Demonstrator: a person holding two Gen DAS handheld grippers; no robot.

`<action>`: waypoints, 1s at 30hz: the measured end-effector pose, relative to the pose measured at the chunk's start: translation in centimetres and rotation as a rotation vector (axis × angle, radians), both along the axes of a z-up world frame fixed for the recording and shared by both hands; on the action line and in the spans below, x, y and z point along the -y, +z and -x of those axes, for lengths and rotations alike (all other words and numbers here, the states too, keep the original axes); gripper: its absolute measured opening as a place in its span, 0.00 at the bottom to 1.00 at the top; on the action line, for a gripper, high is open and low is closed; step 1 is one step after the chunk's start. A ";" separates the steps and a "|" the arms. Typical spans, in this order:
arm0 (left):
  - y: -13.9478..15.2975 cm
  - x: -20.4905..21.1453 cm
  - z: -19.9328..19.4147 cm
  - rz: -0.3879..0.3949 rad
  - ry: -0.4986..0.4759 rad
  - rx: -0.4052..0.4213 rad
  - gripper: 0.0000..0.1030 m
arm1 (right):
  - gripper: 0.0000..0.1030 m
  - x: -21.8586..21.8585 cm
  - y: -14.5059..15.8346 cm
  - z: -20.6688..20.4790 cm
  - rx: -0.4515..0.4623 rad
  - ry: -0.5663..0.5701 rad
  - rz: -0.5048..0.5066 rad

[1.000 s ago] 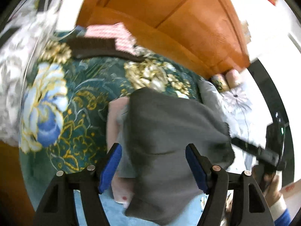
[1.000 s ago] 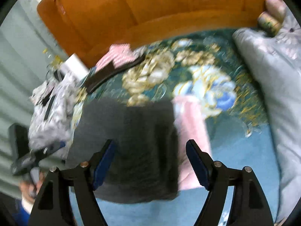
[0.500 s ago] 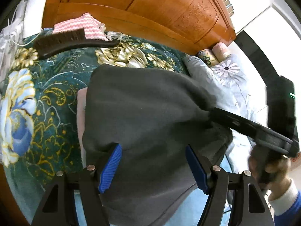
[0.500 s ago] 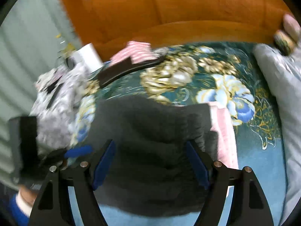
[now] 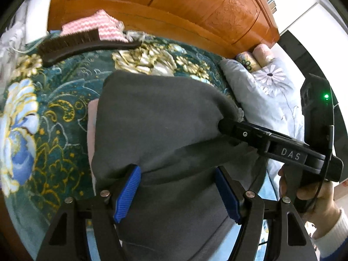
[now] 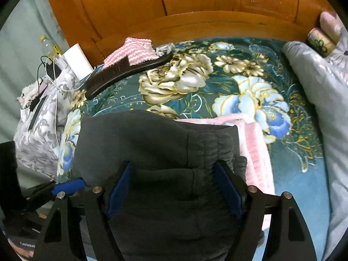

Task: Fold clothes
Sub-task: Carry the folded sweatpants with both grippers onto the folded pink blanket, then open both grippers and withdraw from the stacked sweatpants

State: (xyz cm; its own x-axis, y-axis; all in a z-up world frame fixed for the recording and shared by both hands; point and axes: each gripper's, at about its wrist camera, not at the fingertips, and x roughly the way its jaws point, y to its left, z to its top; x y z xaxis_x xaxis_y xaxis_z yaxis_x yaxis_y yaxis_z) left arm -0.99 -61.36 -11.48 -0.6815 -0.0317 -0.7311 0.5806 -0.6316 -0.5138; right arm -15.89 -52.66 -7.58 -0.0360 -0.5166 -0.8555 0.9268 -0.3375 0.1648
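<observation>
Both my grippers spread: left gripper (image 5: 177,192) and right gripper (image 6: 174,189) over grey sweatpants (image 6: 139,143), frame centre; pink garment (image 6: 254,143) underneath.

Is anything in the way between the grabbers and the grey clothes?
Nothing visible is. The grey garment lies right in front of the open left gripper and the open right gripper. The brush and the pink striped cloth sit far off by the headboard.

Carved orange wooden headboard (image 6: 195,6); teal floral bedspread (image 6: 217,91); possibly grey-green curtain (image 6: 24,32) left.
</observation>
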 end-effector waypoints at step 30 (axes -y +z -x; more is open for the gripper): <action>-4.0 -13.1 -6.0 0.067 0.264 -0.090 1.00 | 0.90 -16.3 -2.8 -7.2 -0.227 -0.224 0.072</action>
